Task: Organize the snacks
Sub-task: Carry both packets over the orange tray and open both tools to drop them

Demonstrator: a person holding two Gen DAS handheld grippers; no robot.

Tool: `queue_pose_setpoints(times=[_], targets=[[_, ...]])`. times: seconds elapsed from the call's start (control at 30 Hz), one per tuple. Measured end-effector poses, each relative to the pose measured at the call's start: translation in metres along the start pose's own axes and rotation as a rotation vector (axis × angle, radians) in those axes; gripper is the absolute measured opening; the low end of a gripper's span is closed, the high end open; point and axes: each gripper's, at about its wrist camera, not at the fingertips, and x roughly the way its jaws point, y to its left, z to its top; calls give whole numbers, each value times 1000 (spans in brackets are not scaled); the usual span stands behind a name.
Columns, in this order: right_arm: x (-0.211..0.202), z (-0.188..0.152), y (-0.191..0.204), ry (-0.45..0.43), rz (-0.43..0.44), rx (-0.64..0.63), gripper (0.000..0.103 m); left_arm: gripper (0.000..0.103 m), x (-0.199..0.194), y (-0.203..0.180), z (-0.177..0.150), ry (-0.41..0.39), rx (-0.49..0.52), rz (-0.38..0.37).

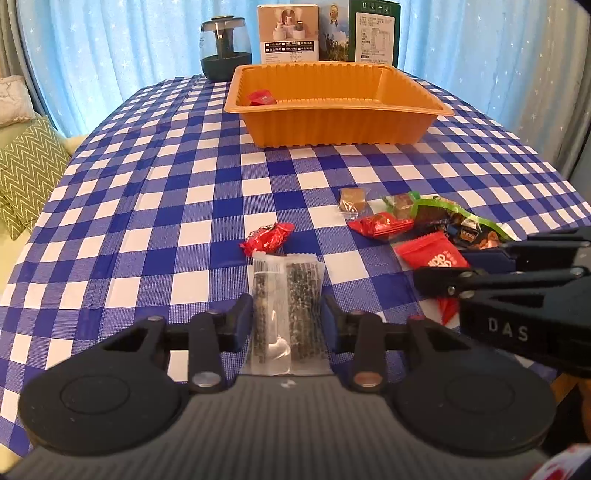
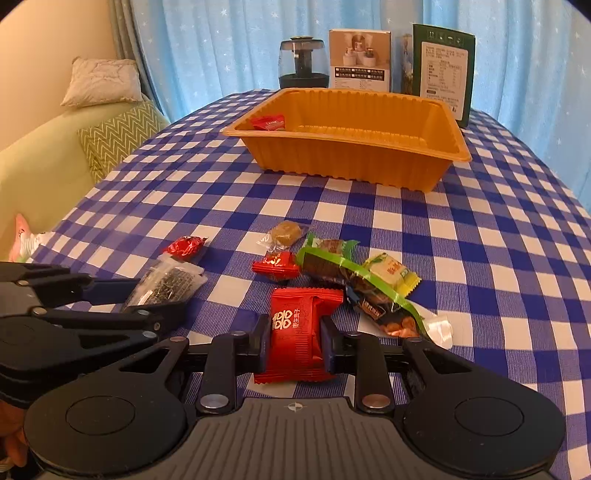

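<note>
My left gripper (image 1: 286,321) is shut on a clear packet of dark seaweed strips (image 1: 284,295), its blue pads pressing both long sides just above the checked cloth. In the right wrist view, my right gripper (image 2: 295,339) is shut on a red snack packet (image 2: 301,328) with white characters. The two grippers sit side by side near the table's front. An orange tray (image 1: 332,122) stands further back with one red candy (image 1: 262,98) in its left corner. Loose snacks lie between: a red twisted candy (image 1: 267,236), a brown candy (image 1: 352,199) and green-wrapped packets (image 2: 332,262).
Behind the tray stand a dark glass jar (image 1: 225,48), a white box (image 1: 288,33) and a green box (image 1: 373,29) against blue curtains. A sofa with zigzag cushions (image 1: 26,166) lies off the table's left edge.
</note>
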Motion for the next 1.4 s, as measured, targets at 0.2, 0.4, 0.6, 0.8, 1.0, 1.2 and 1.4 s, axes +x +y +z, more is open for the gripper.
queue_pose_setpoints(times=[0.2, 0.4, 0.6, 0.8, 1.0, 1.2, 1.4], targets=[[-15, 2, 0, -23, 27, 20, 27, 34, -10, 3, 4, -23, -34, -4], [-31, 6, -2, -76, 19, 12, 27, 34, -19, 2, 12, -38, -54, -22], [-36, 10, -6, -96, 3, 11, 27, 34, -23, -5, 20, -44, -53, -42], [-39, 22, -18, -115, -12, 42, 27, 34, -23, -8, 34, -64, -66, -62], [-39, 45, -37, -151, -45, 51, 27, 34, -17, -7, 61, -98, -79, -76], [-34, 79, -55, -210, -79, 49, 27, 34, -5, -8, 99, -150, -78, -94], [-19, 112, -70, -254, -105, 54, 27, 34, 15, -9, 137, -189, -60, -100]])
